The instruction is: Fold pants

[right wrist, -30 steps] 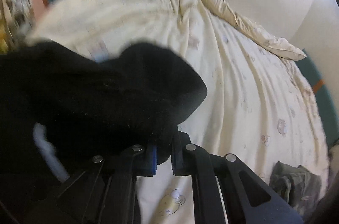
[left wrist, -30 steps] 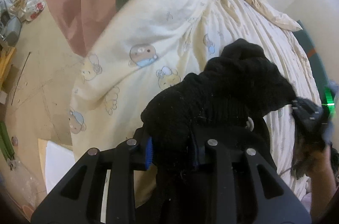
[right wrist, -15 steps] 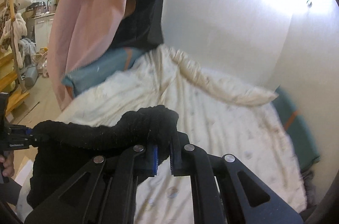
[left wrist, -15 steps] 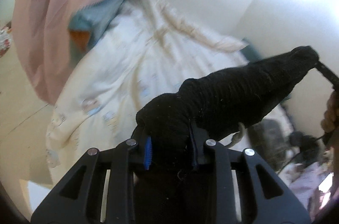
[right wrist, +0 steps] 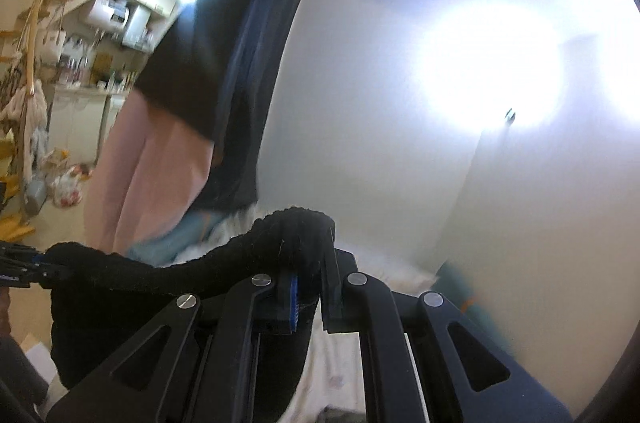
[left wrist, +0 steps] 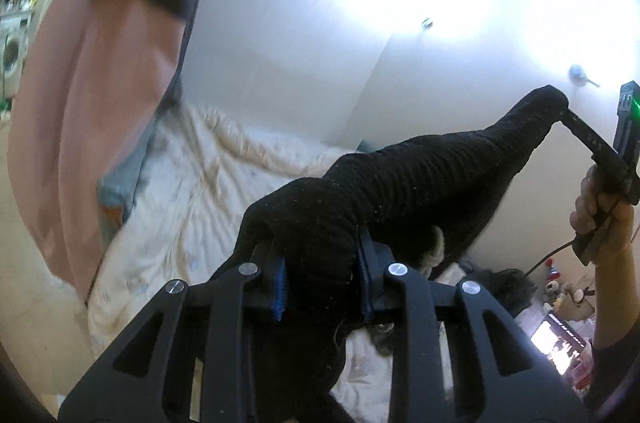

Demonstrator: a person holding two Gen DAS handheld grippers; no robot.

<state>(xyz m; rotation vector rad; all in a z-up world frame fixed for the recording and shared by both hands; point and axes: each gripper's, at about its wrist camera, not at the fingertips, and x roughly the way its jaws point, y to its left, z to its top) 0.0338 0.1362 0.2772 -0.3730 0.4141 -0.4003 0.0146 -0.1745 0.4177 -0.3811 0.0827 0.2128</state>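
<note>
Black knitted pants point(left wrist: 404, 191) hang in the air above the bed, stretched between both grippers. My left gripper point(left wrist: 320, 263) is shut on a thick bunch of the fabric at one end of the waistband. In the left wrist view the other gripper point(left wrist: 560, 107) pinches the far corner, held up high by a hand point(left wrist: 600, 219). In the right wrist view my right gripper point(right wrist: 310, 251) is shut on the pants point(right wrist: 160, 275), whose edge runs left to the left gripper point(right wrist: 44, 269). The rest of the pants hangs down below, mostly hidden.
A cream quilt with cartoon prints point(left wrist: 192, 191) covers the bed below. Pink and dark garments point(left wrist: 92, 103) hang at the left. White walls stand behind. A lit screen and clutter point(left wrist: 560, 339) lie at the lower right. Shelves and bags point(right wrist: 68, 179) fill the room at far left.
Both grippers have risen high off the bed with the pants, which went from a heap on the quilt to a band stretched between them. The views have tilted up toward the wall.
</note>
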